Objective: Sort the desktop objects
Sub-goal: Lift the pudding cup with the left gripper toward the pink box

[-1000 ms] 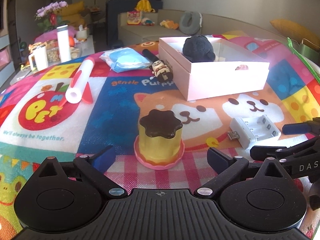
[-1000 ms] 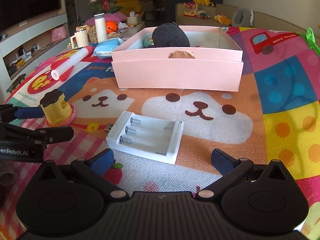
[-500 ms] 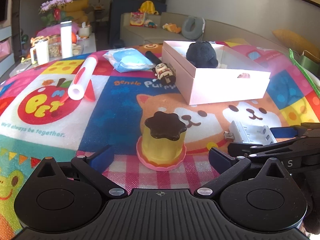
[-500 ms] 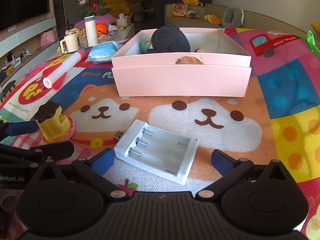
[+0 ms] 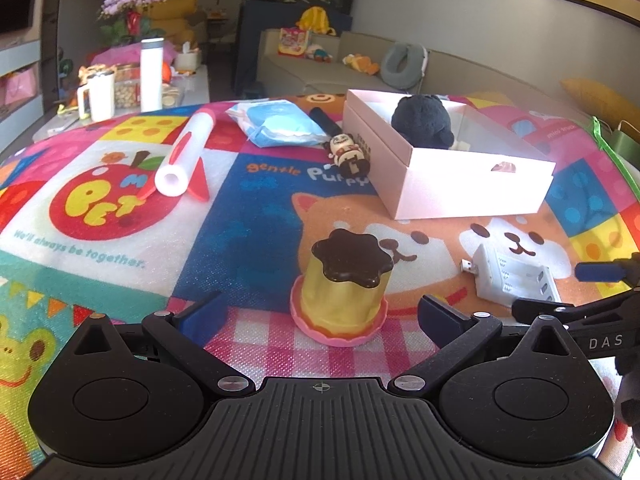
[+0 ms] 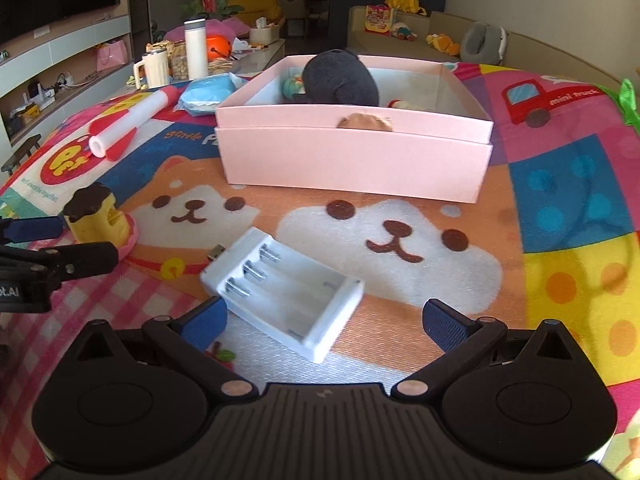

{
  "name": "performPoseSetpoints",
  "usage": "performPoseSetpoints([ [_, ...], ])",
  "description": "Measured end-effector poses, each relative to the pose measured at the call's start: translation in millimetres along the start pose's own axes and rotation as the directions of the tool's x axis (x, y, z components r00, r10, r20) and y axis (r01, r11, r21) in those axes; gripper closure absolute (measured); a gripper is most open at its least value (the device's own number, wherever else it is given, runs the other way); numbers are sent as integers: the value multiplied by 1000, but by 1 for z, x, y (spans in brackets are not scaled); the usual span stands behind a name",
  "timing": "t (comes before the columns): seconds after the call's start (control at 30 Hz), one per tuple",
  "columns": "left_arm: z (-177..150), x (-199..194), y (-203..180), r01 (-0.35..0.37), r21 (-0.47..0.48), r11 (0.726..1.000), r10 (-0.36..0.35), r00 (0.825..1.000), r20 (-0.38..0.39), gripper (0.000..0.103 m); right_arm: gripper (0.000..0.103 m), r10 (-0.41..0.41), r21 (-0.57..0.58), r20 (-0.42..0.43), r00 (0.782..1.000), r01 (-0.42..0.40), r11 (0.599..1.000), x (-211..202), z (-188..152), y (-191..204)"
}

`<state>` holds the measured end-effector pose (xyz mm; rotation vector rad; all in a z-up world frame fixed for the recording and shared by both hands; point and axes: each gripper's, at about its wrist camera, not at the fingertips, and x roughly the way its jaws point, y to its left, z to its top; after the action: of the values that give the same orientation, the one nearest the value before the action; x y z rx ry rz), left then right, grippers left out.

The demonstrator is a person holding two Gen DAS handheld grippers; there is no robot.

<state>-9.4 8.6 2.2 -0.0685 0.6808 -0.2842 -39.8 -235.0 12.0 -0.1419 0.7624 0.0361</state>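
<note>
The box (image 5: 472, 184) is where we put the things, and it stands at the far right of the mat (image 5: 248, 216). In the left wrist view it already holds a black plush (image 5: 422, 122). Still outside are the pudding toy (image 5: 344, 292), which stands between the wide-apart fingers of our left gripper (image 5: 320, 316), the charger (image 5: 516, 276), the figure (image 5: 350, 156) touching the box wall, the blue pack (image 5: 280, 126) and the roll (image 5: 188, 148). We hold nothing here.

In the right wrist view, the right gripper (image 6: 326, 318) is also spread wide, and the charger (image 6: 284, 292) lies between its fingers, one corner just beside the left pad. The pudding (image 6: 98, 220) is at the far left. In the box (image 6: 352, 156) we see the plush (image 6: 340, 80) and some small items behind it.

We judge the sorting is only partly done: five things are left, and two grasps seem ready.
</note>
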Motion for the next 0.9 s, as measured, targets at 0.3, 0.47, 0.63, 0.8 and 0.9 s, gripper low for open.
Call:
performPoseSetpoints([
  [0.3,0,-1,5,-5,-48,999,6,1000,16,0,0,-13,-45,18,1000,14,999,-5,-1,8],
  [0.47,0,-1,5,-5,-48,999,6,1000,16,0,0,-205,-145,75,976,214,966,-1,-2,-8],
  [0.63,0,-1,6,-4,-48,999,5,1000,16,0,0,-145,13,61,988,145,989,-3,8,-26],
  [0.8,0,-2,6,-2,-51,999,3,1000,17,0,0,35,-23,65,997,-33,999,10,18,-6],
  [0.9,0,-2,7,6,-61,998,-5,1000,23,0,0,81,-38,10,997,-80,996,30,29,0],
])
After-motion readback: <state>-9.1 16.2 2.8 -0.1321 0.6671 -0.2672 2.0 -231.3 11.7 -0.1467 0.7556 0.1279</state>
